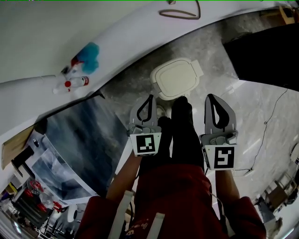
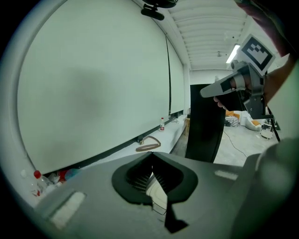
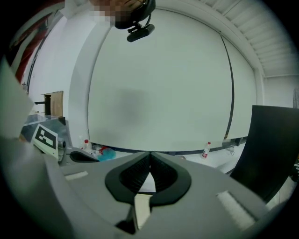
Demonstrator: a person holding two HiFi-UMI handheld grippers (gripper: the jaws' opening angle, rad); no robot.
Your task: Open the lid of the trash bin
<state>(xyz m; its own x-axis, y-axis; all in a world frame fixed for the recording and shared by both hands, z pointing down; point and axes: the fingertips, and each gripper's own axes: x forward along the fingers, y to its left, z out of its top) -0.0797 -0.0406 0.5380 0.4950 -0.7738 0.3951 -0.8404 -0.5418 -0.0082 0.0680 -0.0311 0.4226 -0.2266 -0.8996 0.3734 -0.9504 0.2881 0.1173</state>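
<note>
The trash bin [image 1: 174,80] stands on the floor [image 1: 252,116] beside the white ledge [image 1: 121,51], its cream lid [image 1: 180,73] flat down, so the opening is all left to do. The left hand-held gripper [image 1: 150,98] and right hand-held gripper [image 1: 210,97] hang near it, both closed on nothing and clear of the lid. The bottles [image 1: 77,83] and black panel [image 1: 264,56] sit well aside, so nothing seems to block the way.

Cream plastic trash bin [image 1: 176,78] on the floor [image 1: 243,107]: red-capped bottles [image 1: 74,84] left of it, black panel [image 1: 261,56] right, brown strap loop [image 1: 180,14] behind.
</note>
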